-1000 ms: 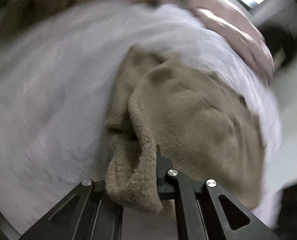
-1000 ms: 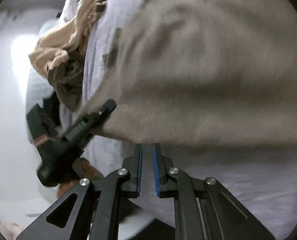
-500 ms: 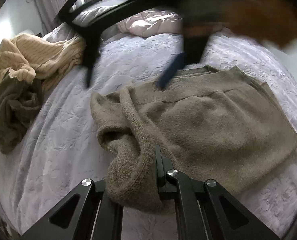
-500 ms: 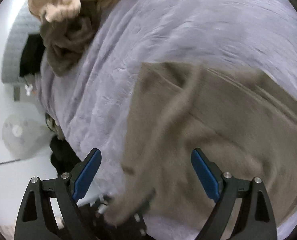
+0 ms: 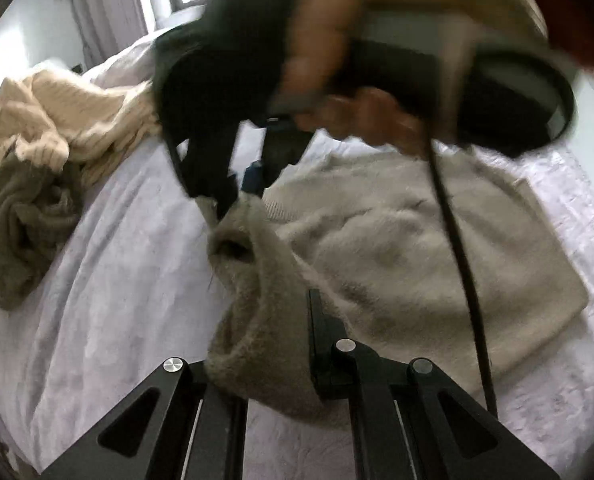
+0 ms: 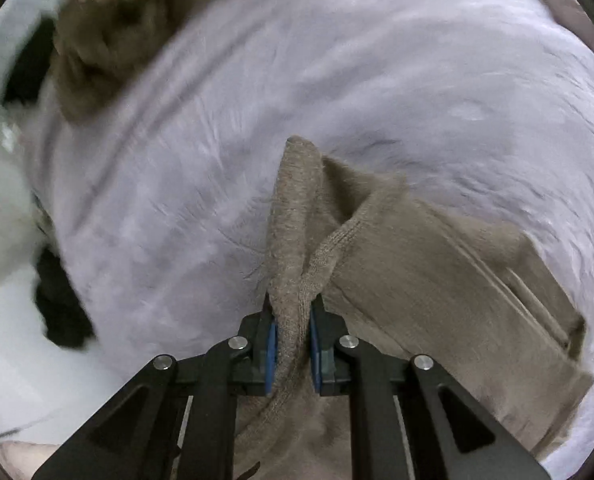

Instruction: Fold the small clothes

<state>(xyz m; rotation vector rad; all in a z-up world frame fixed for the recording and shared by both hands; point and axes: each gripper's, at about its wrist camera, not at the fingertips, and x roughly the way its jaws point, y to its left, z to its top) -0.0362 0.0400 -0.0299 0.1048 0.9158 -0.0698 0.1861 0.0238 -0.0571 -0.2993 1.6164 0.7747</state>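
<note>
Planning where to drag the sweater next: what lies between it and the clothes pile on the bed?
In the left wrist view, only bare lilac bedspread separates the sweater from the pile.

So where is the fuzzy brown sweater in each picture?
Left wrist view: the brown sweater fills the middle and right, lying on the lilac bedspread, its near edge bunched in the left tongs.
Right wrist view: it runs from bottom centre to lower right, a ribbed edge clamped in the right tongs.
Shared landmark: the heap of cream and olive clothes, upper left in both.
</note>
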